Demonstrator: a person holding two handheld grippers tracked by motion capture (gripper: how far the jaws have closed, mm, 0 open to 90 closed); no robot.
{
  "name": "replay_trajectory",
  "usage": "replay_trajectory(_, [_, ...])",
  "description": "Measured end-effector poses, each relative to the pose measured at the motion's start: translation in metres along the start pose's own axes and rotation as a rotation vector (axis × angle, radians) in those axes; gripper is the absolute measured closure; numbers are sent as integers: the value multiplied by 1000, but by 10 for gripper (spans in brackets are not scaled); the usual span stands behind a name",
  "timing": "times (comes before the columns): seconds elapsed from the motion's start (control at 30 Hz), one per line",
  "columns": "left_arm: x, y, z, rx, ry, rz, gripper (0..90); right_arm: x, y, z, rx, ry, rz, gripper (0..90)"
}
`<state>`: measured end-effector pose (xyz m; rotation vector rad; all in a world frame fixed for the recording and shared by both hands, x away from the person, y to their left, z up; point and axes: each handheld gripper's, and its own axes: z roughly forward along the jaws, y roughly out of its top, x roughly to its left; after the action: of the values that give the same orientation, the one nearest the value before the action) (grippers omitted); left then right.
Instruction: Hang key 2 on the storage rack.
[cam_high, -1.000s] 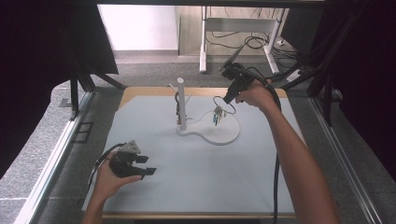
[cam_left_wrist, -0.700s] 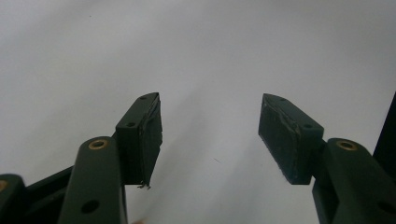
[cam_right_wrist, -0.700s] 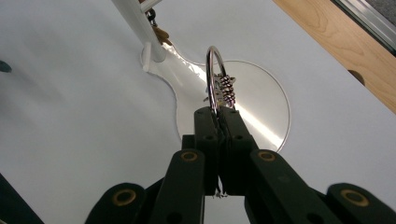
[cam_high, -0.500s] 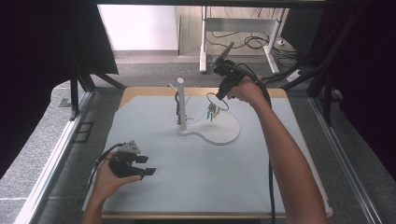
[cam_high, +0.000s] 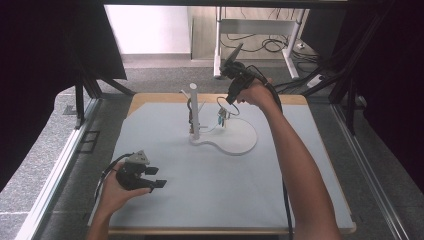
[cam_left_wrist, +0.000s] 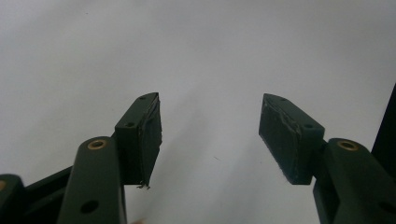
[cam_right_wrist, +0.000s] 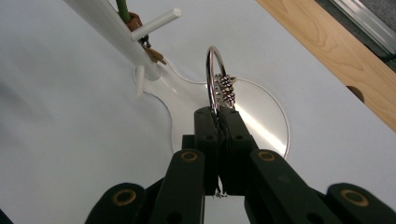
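Gripping a metal ring by its lower rim, the right gripper has its jaws pressed fully together – a small cluster of beaded charms hangs on the ring just above the pads. Seen from the high view, the right gripper holds the ring in the air over the round white base, just to the right of the upright white post. The post carries short pegs, one with small items hanging from it. The left gripper rests near the front left of the light grey mat, well apart from the stand – its jaws stand wide apart with nothing between the pads.
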<state>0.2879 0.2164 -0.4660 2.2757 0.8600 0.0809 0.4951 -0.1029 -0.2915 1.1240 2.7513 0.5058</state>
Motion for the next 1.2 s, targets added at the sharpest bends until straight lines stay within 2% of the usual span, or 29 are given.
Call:
replay_trajectory(0.6, [1,0,-2,-8,0,2,395,9,23,14,10,4,-22,880])
replay_trajectory(1.2, [1,0,1,6,-4,7,395,17,34,26,5,14,-41,880])
